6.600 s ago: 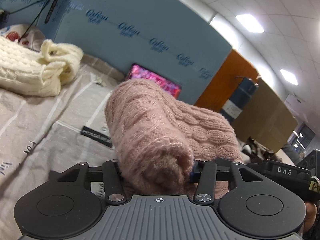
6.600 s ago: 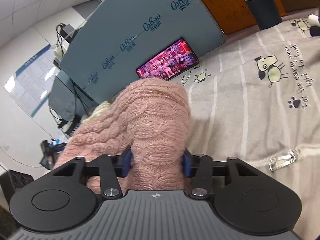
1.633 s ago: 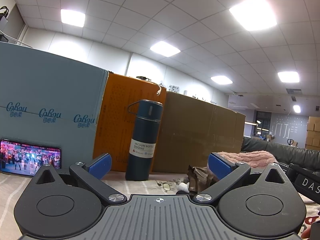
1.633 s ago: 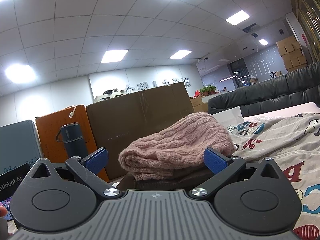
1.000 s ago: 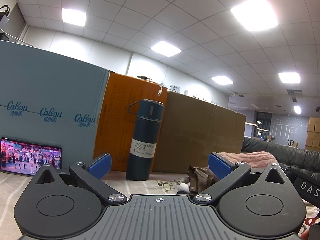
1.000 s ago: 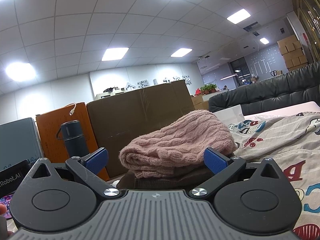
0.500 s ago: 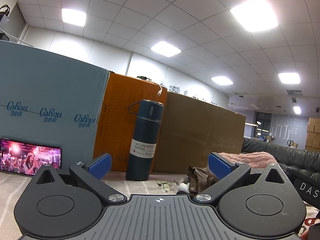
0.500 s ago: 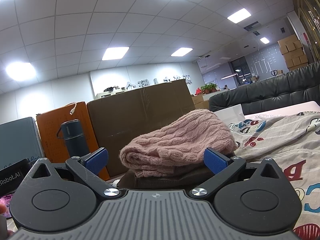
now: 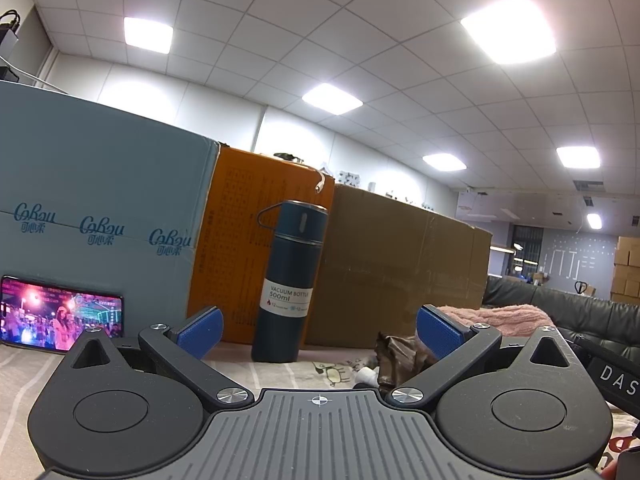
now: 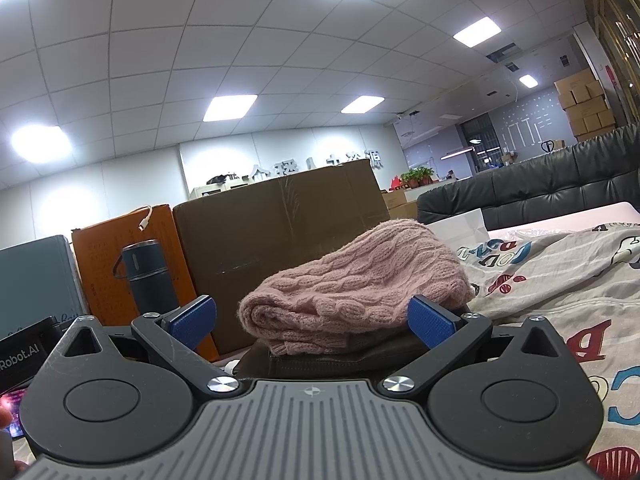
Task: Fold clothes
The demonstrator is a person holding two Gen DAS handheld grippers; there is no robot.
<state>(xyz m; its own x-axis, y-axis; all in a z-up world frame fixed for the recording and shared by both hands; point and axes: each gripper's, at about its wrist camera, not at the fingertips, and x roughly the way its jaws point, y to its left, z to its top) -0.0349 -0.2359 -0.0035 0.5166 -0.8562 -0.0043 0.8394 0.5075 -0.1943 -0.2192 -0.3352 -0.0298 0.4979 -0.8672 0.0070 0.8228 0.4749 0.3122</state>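
A folded pink cable-knit sweater (image 10: 356, 288) rests on top of a folded dark brown garment (image 10: 320, 358) on the printed bedsheet (image 10: 560, 292). My right gripper (image 10: 310, 322) is open just in front of this stack, its blue pads (image 10: 430, 322) apart and holding nothing. In the left wrist view the same pink sweater (image 9: 496, 314) and brown garment (image 9: 400, 354) lie far to the right. The left gripper (image 9: 318, 332) is open and empty, pointing at a dark blue vacuum bottle (image 9: 290, 284).
Against the back stand a pale blue carton (image 9: 100, 220), an orange box (image 9: 256, 240) and a brown cardboard box (image 9: 400, 268). A phone (image 9: 60, 312) playing video leans on the blue carton. A black sofa (image 10: 540, 184) is at the right.
6.6 s ago both grippers were shut on the pink sweater; now it lies on the brown garment and both are open. Over the last second only the phone's picture changed.
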